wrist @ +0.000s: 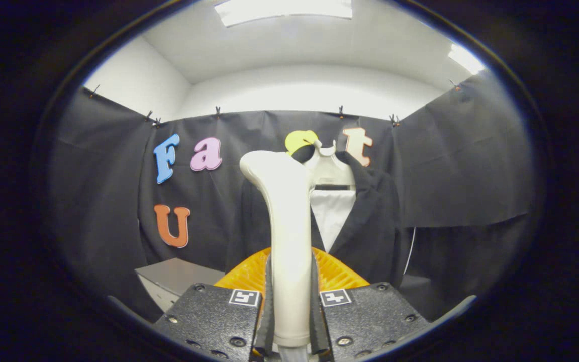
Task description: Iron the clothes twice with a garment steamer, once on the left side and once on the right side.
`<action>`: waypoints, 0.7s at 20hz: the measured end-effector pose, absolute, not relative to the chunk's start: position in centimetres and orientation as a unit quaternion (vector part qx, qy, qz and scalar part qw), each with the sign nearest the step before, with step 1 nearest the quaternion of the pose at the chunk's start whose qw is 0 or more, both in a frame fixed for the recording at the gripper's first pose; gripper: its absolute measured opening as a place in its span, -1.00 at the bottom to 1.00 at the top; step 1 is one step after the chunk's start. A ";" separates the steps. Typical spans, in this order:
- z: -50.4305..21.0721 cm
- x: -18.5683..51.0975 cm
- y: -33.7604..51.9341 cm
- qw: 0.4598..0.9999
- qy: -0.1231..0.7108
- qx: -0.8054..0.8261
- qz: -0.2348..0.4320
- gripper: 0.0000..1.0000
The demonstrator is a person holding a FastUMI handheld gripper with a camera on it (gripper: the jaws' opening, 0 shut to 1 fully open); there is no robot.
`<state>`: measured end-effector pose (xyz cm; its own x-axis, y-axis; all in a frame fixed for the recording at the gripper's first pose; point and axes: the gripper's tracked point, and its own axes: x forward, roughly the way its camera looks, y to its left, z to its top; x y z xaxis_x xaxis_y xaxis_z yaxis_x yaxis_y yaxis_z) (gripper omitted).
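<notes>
My gripper [290,311] fingers clamp the steamer [287,236] handle upright, head toward the hung jacket [370,221], ready for a pass.

A staged recording booth, not a home. Walled with black cloth [470,166] clipped up beneath white walls [309,90] and ceiling lights [284,9].
</notes>
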<state>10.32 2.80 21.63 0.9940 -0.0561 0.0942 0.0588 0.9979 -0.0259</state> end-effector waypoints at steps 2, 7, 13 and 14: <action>21.9 12.0 2.7 0.996 -0.065 -0.029 -0.049 -0.39; 20.5 15.6 3.2 0.992 -0.077 -0.052 -0.082 -0.39; 18.9 17.4 2.2 0.980 -0.096 -0.109 -0.135 -0.39; 18.2 17.8 2.0 0.980 -0.091 -0.114 -0.136 -0.39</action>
